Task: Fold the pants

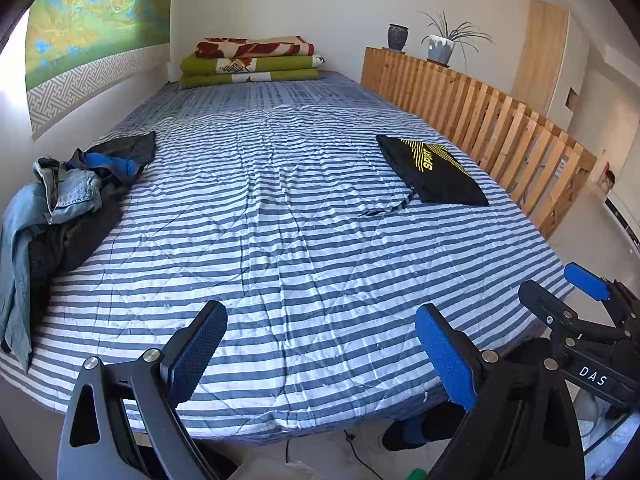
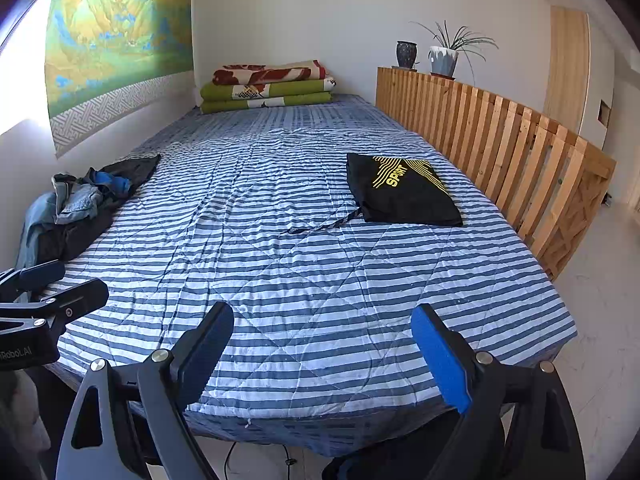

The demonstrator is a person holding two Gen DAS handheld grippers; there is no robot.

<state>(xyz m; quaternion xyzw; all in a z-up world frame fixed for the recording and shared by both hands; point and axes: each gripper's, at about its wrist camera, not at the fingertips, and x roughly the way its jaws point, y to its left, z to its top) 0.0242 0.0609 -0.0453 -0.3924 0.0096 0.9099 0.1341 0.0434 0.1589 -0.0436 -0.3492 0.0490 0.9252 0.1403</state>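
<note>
A folded black garment with yellow "SPORT" print (image 1: pixel 430 172) (image 2: pixel 402 190) lies on the right side of the striped bed, its drawstring trailing to the left. A heap of unfolded clothes (image 1: pixel 68 200) (image 2: pixel 76 208), denim and dark pieces, lies at the bed's left edge. My left gripper (image 1: pixel 320 320) hovers open over the near end of the bed, nothing between its blue pads. My right gripper (image 2: pixel 322 320) is open too and holds nothing. In the left wrist view the right gripper (image 1: pixel 568 292) shows at the right edge.
The blue-and-white striped quilt (image 1: pixel 280 240) (image 2: pixel 304 272) covers the bed. Folded blankets (image 1: pixel 250 62) are stacked at the far end. A wooden slat rail (image 1: pixel 500 128) (image 2: pixel 500 136) lines the right side, with a plant pot (image 1: pixel 440 50) and a vase on top. A wall hanging is at left.
</note>
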